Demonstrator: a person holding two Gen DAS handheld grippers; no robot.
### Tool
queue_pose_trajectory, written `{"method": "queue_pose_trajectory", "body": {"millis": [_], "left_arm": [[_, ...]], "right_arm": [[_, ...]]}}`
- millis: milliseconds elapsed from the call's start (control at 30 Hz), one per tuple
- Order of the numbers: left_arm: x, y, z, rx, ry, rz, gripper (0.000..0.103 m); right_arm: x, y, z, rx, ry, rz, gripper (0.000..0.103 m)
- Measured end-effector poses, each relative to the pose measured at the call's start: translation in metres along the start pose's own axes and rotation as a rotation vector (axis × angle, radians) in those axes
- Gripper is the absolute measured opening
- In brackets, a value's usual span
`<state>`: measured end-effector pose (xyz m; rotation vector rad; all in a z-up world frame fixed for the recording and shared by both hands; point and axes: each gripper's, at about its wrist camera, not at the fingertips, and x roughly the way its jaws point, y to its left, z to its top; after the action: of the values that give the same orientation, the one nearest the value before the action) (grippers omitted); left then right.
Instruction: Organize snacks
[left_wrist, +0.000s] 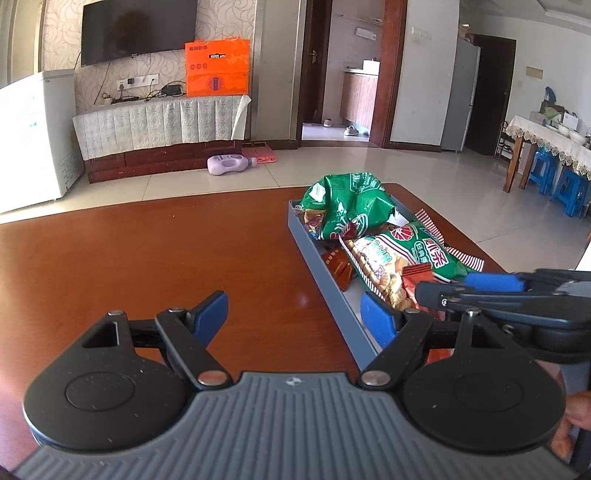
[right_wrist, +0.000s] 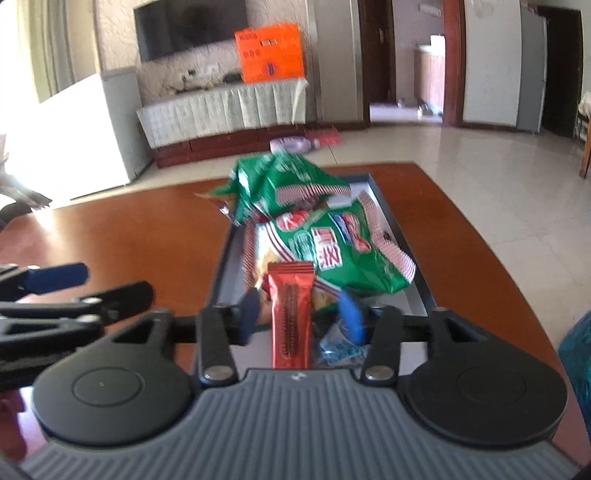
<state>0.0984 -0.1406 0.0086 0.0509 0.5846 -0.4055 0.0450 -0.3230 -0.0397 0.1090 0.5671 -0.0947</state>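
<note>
A grey tray (left_wrist: 321, 273) (right_wrist: 221, 266) lies on the brown table, holding two green snack bags (left_wrist: 347, 206) (right_wrist: 332, 251), small red-brown packets (left_wrist: 338, 266) and a blue packet (right_wrist: 338, 347). A red snack bar (right_wrist: 291, 314) stands tilted over the tray's near end, between the fingers of my right gripper (right_wrist: 301, 314). That gripper's blue pads stand apart from the bar on both sides, so it is open. My left gripper (left_wrist: 295, 314) is open and holds nothing, hanging over the table at the tray's left wall. Each gripper shows in the other's view (left_wrist: 469, 286) (right_wrist: 74, 284).
The table (left_wrist: 147, 266) ends just beyond the tray, with tiled floor behind. A purple bottle (left_wrist: 229, 164) lies on the floor. Further off are a white freezer (left_wrist: 33, 136), an orange box (left_wrist: 218, 68) and blue stools (left_wrist: 546, 173). A hand (left_wrist: 569, 421) shows at lower right.
</note>
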Motion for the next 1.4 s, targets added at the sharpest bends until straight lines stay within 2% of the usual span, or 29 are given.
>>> {"method": "queue_pose_trajectory", "body": {"millis": [100,300,400,433,600,733,900,1000,1167,1267,1400], "left_arm": [[-0.005,0.001,0.001,-0.02,-0.009,-0.003,0.083],[-0.018,0.002,-0.002,-0.036,-0.026,-0.008,0.085],[-0.024,-0.001,-0.002,-0.051,-0.019,-0.016,0.085],[-0.027,-0.002,-0.003,-0.052,-0.019,-0.021,0.085],[-0.044,-0.021,-0.006,0.011,-0.032,0.026,0.095],[-0.063,-0.033,-0.015,0.012,-0.059,-0.01,0.097],[-0.086,-0.057,-0.03,0.066,-0.087,0.0,0.101],[-0.102,-0.067,-0.038,0.085,-0.132,0.013,0.101],[-0.127,-0.068,-0.041,0.052,-0.207,0.009,0.101],[-0.134,-0.068,-0.044,0.033,-0.198,0.05,0.101],[-0.138,-0.077,-0.05,0.101,-0.203,0.097,0.101]], "right_arm": [[-0.017,0.004,0.001,0.004,-0.043,-0.01,0.062],[-0.067,0.005,-0.006,0.099,-0.12,0.001,0.063],[-0.097,0.013,-0.02,0.076,-0.146,-0.033,0.079],[-0.106,0.016,-0.025,0.062,-0.142,-0.042,0.082],[-0.133,0.019,-0.048,0.058,-0.074,-0.111,0.082],[-0.145,0.014,-0.061,0.092,-0.031,-0.165,0.082],[-0.159,0.018,-0.073,0.05,-0.018,-0.194,0.082],[-0.162,0.013,-0.082,0.044,0.011,-0.193,0.082],[-0.171,0.004,-0.093,0.057,0.041,-0.188,0.082],[-0.175,0.0,-0.096,0.056,0.042,-0.202,0.082],[-0.174,0.003,-0.094,0.03,0.059,-0.191,0.082]]}}
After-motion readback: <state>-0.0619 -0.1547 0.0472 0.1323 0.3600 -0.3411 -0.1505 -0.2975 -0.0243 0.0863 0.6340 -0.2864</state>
